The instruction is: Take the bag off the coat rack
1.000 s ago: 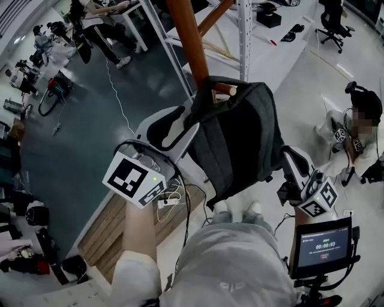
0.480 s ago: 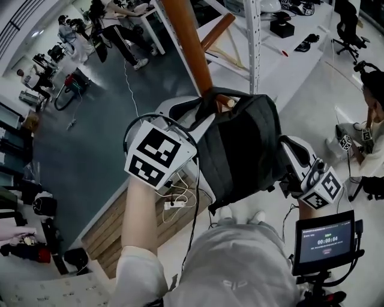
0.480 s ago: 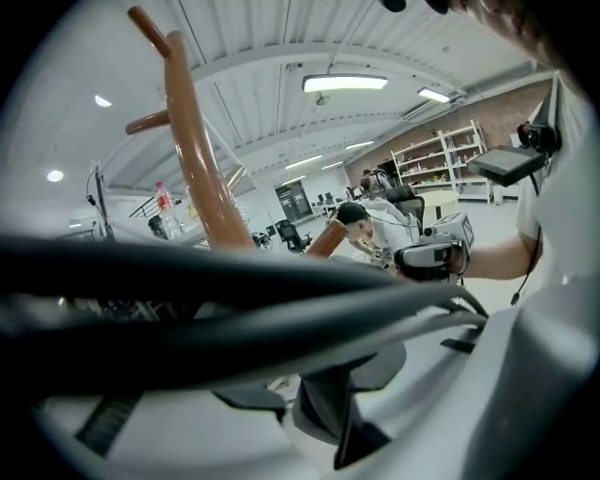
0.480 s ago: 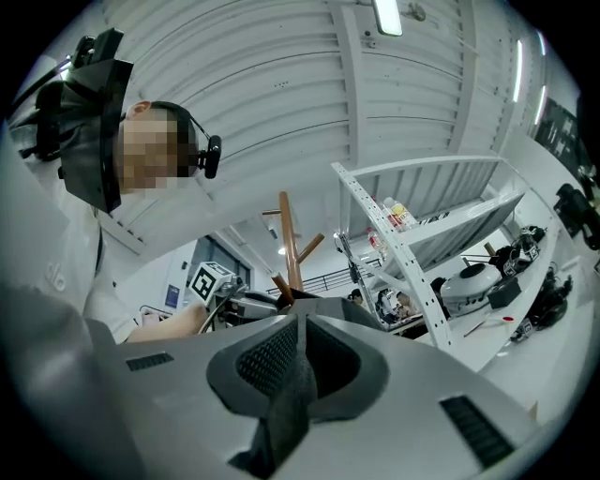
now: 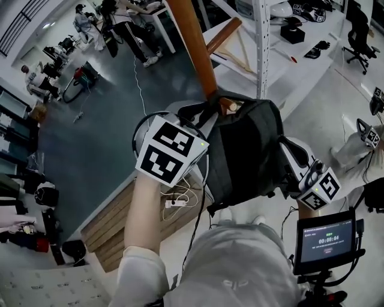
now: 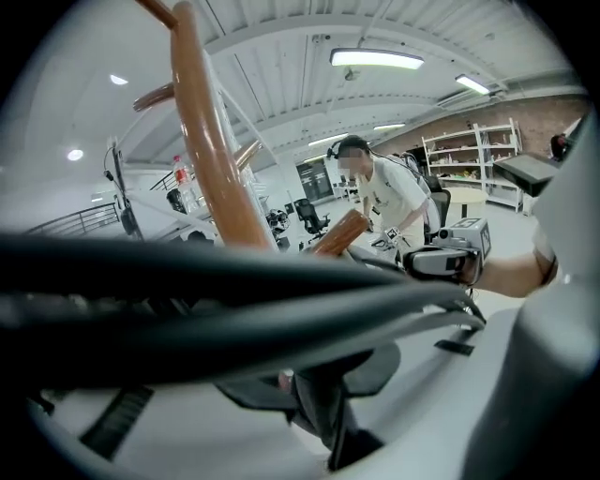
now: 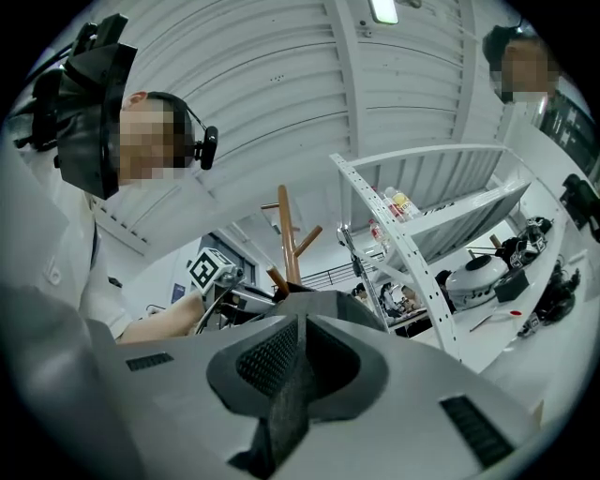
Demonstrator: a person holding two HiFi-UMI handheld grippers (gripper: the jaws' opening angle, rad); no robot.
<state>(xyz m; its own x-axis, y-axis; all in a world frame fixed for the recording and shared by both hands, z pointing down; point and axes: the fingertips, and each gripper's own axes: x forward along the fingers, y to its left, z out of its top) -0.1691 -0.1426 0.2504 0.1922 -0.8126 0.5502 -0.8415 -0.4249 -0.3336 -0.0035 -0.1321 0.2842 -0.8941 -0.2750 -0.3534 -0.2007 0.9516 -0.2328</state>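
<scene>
A dark grey bag (image 5: 246, 150) hangs by its top loop from a peg (image 5: 225, 107) of the brown wooden coat rack (image 5: 195, 48). My left gripper (image 5: 191, 120) reaches up to the straps beside the peg. Its jaws are closing and the pads pinch a thin dark strap (image 6: 319, 412); more straps (image 6: 234, 281) cross in front of the rack pole (image 6: 211, 150). My right gripper (image 5: 283, 157) holds the bag's right side, shut on a fold of its fabric (image 7: 295, 375). The bag's top (image 7: 309, 305) and the rack (image 7: 289, 244) show beyond it.
White metal shelving (image 5: 261, 48) stands just behind the rack. A wooden platform (image 5: 114, 228) with a power strip (image 5: 174, 202) lies below left. A small screen (image 5: 321, 240) is at lower right. People (image 5: 120, 18) work in the background; one person (image 6: 384, 197) stands nearby.
My left gripper has risen from below left of the bag up to the straps at the peg and closed on a strap. The right gripper kept its hold.
</scene>
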